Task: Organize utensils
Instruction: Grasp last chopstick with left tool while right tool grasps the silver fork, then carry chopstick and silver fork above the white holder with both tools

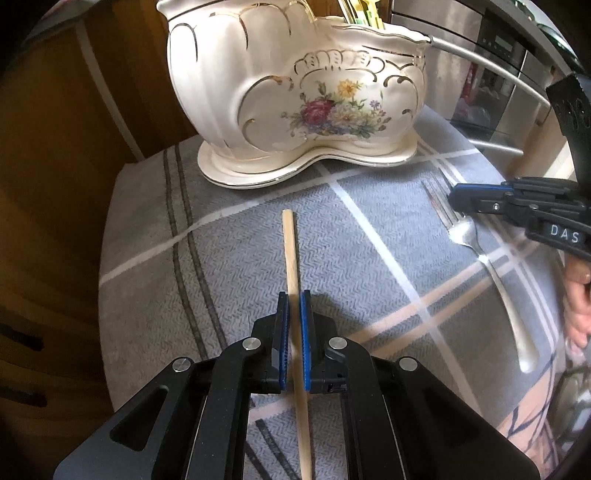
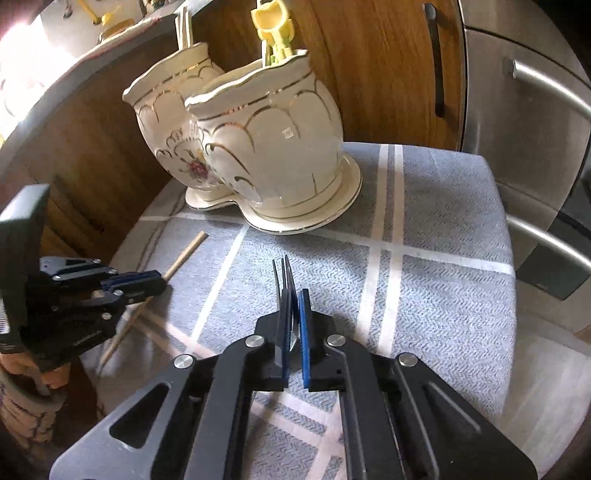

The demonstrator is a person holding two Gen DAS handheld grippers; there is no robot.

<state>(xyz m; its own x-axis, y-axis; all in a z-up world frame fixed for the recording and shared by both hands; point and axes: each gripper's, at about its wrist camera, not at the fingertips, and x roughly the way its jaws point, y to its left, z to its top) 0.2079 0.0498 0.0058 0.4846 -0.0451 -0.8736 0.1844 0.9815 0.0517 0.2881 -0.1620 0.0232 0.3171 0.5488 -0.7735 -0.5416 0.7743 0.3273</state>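
Note:
My left gripper (image 1: 294,295) is shut on a wooden chopstick (image 1: 290,251) that lies along the grey checked cloth (image 1: 229,258). My right gripper (image 2: 294,293) is shut on a silver fork (image 2: 283,275), its tines pointing ahead past the fingertips. In the left wrist view the fork (image 1: 491,273) lies on the cloth at the right with the right gripper (image 1: 456,197) at its tines. In the right wrist view the left gripper (image 2: 159,282) holds the chopstick (image 2: 186,254) at the left. A cream floral ceramic holder (image 1: 295,92) with two compartments stands at the back, also in the right wrist view (image 2: 258,147).
Yellow and pale utensils (image 2: 273,33) stick out of the holder. Wooden cabinet doors (image 1: 55,147) stand behind and to the left. A steel appliance with bar handles (image 2: 535,110) is at the right. The cloth's edge drops off at the left and near side.

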